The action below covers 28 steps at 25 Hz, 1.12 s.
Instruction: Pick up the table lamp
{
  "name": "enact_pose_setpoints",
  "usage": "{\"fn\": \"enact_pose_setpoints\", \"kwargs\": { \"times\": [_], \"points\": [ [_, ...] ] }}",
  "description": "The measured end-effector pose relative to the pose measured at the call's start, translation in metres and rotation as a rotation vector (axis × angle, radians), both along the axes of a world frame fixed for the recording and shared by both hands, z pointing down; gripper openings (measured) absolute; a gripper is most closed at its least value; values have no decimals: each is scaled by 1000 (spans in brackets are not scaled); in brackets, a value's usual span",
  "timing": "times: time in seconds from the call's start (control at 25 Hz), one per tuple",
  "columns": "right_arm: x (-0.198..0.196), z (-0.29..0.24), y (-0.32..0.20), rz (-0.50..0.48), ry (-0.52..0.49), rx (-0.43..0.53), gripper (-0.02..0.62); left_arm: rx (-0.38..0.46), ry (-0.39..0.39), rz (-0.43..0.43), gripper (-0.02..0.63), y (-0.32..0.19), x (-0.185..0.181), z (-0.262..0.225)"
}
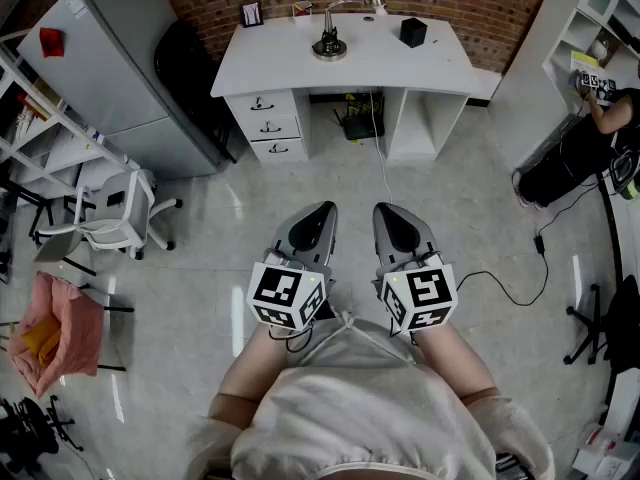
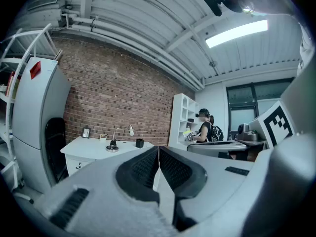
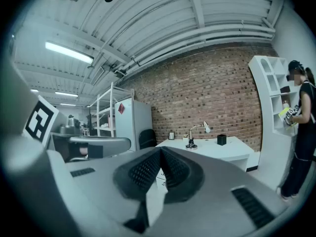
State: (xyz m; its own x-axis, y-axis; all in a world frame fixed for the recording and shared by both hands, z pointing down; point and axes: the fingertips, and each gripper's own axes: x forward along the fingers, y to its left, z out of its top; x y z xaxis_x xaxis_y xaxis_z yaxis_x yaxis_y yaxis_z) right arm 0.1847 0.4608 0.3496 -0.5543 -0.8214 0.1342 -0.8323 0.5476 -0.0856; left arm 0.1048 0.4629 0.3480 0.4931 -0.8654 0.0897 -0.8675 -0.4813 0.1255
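Head view, left gripper (image 1: 326, 209) level, jaws together

Counting up what is standing around this room.
Two grippers are hovering side by side: one left gripper (image 1: 322, 209) and one right gripper (image 1: 386, 211). One white desk (image 1: 440, 66) is standing there, showing three drawers (image 1: 272, 126) and carrying one table lamp (image 1: 330, 42), one black box (image 1: 412, 32) and one small frame (image 1: 252, 14). One white chair (image 1: 118, 208) is sitting near one grey fridge (image 1: 120, 68), and one other person (image 1: 615, 110) is standing at the side.
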Motion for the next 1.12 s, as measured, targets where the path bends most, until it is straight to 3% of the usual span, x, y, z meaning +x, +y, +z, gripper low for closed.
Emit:
{"fn": "enact_pose_setpoints", "kwargs": {
  "times": [0.24, 0.8, 1.12],
  "points": [
    [-1, 5, 3, 0, -5, -14, 26, -4, -33, 0, 20, 2, 0, 5],
    [13, 37, -20, 19, -35, -110, 26, -73, -11, -13, 20, -14, 10, 33],
    [-20, 50, -67, 11, -16, -139, 26, -105, 32, -15, 20, -64, -23, 48]
  ]
}}
